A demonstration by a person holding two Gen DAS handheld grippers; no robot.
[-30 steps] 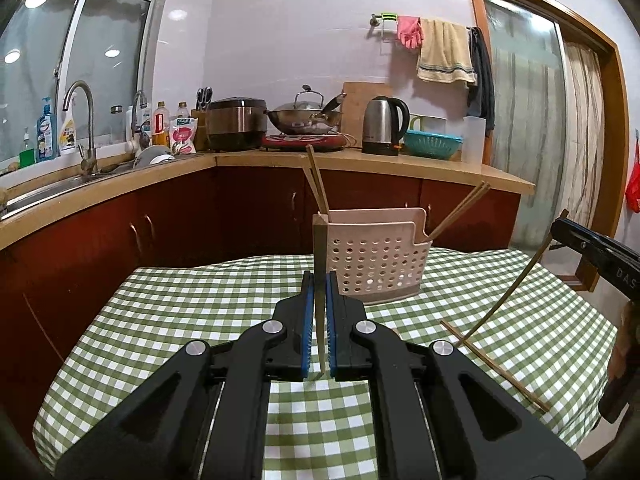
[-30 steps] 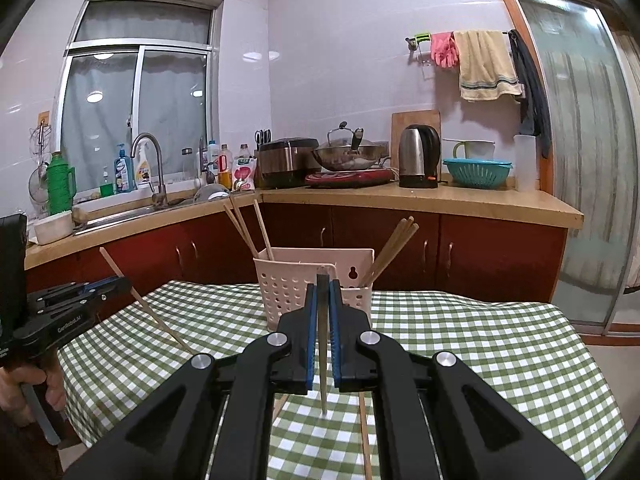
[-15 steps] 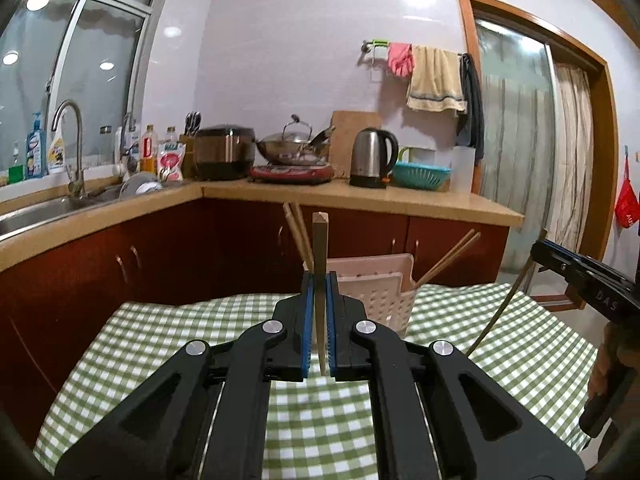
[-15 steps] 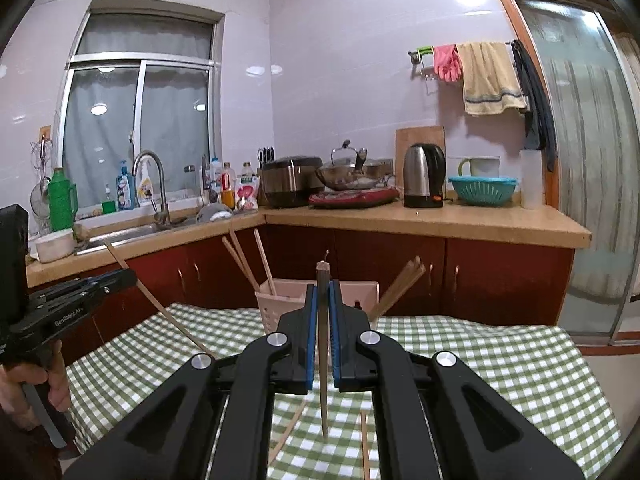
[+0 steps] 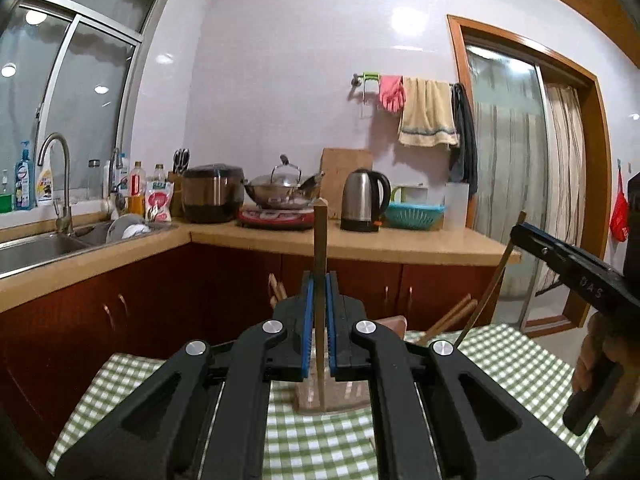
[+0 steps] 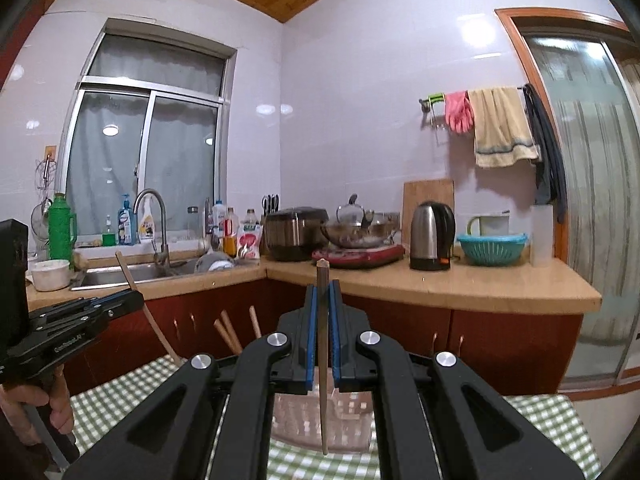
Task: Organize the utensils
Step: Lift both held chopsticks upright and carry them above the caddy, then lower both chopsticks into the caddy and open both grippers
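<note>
My left hand-held gripper [image 5: 319, 320] is clamped on one wooden chopstick [image 5: 320, 240], which stands upright between the blue pads. My right hand-held gripper [image 6: 322, 324] grips a second chopstick [image 6: 322, 360] the same way, its tip hanging low. Both sit above the near part of the checked worktop [image 5: 120, 384]. Just beyond the jaws stands the pale perforated utensil basket [image 6: 352, 420], largely hidden behind my grippers; chopstick ends lean out of it on the left [image 6: 228, 334] and on the right [image 5: 448, 320]. The cloth to either side of the basket looks open. I can't make out the basket's compartments. Farther off runs the kitchen counter [image 6: 440, 284] with a kettle [image 6: 432, 236], a wok [image 6: 356, 232] and a sink [image 5: 36, 248] at far left.
</note>
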